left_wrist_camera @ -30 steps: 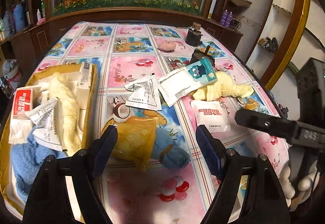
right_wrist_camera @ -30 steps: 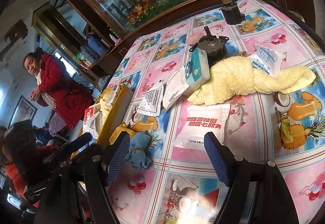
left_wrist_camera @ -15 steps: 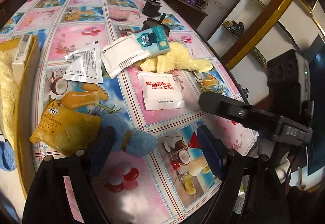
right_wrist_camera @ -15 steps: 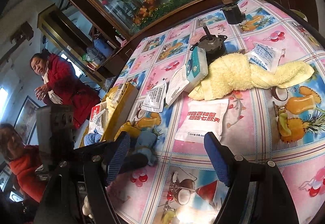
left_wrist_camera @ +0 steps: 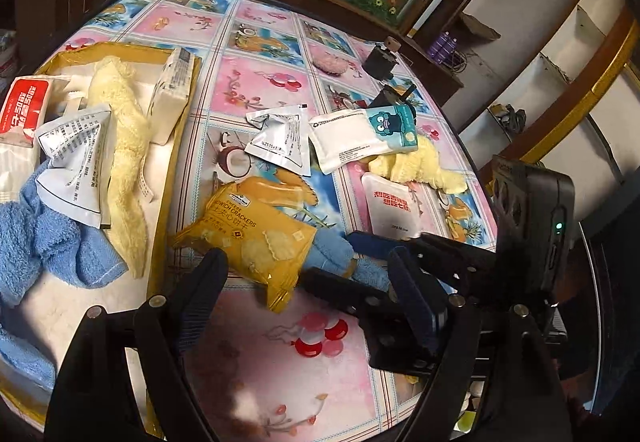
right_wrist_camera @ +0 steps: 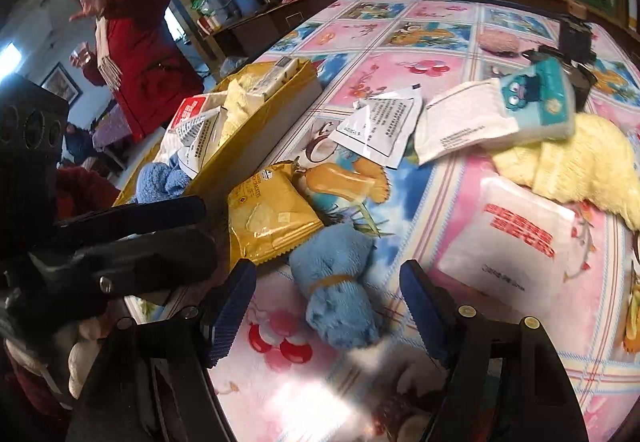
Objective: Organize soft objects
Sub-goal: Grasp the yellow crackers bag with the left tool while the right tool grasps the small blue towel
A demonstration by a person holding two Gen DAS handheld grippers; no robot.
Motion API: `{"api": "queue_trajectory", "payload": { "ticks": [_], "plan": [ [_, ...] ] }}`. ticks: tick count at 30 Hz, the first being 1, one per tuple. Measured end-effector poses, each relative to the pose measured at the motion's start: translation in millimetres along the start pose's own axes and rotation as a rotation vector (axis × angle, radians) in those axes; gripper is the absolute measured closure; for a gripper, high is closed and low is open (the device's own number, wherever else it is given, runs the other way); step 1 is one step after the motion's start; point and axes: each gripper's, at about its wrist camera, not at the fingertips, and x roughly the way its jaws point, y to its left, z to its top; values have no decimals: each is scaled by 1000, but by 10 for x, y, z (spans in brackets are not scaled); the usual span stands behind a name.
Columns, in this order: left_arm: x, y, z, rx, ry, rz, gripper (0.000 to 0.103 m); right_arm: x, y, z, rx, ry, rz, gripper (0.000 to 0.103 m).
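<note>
The right gripper [right_wrist_camera: 326,308] hangs over the near edge of the tabletop [right_wrist_camera: 420,81], its jaws apart and just having been closing, with the rolled blue towel [right_wrist_camera: 340,282] lying between them but not pressed by either pad. A band circles the roll at its middle. The left gripper [left_wrist_camera: 308,294] stands wide apart and grips nothing; the yellow cracker packet [left_wrist_camera: 256,238] lies just ahead of its fingers, overlapping the far end of the towel. Toward the left edge sits the yellow box [left_wrist_camera: 176,177], which already holds a blue cloth [left_wrist_camera: 48,242], a pale yellow cloth [left_wrist_camera: 120,145], white sachets and a red-and-white packet. Nearer the right edge lie a white packet with red lettering [right_wrist_camera: 516,238], a yellow towel [right_wrist_camera: 576,165], a tissue pack with a blue cartoon face [right_wrist_camera: 536,97] and two more white sachets. Beyond the table's left edge stands a person in a red coat [right_wrist_camera: 136,53].
</note>
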Motion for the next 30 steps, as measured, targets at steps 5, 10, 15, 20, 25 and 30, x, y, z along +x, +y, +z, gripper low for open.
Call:
{"api": "queue_trajectory", "payload": {
  "ticks": [5,10,15,20,25,30],
  "plan": [
    [39,-87,67,29,-9,23,21,82,-11,-3,11,20,-6,74],
    [322,-95,188,56,7,160,22,-111,-169,-123,54,5,-29,74],
    [528,-158,191,144,24,290,22,-236,-310,-251,87,2,-35,74],
    [454,-392,26,224,90,124,25,-341,-373,-356,89,-3,-52,73],
    [229,-433,-15,198,45,105,24,-449,-519,-454,128,-10,-56,71],
    [313,-302,29,134,49,185,24,-531,-586,-493,126,-21,-154,69]
  ]
}}
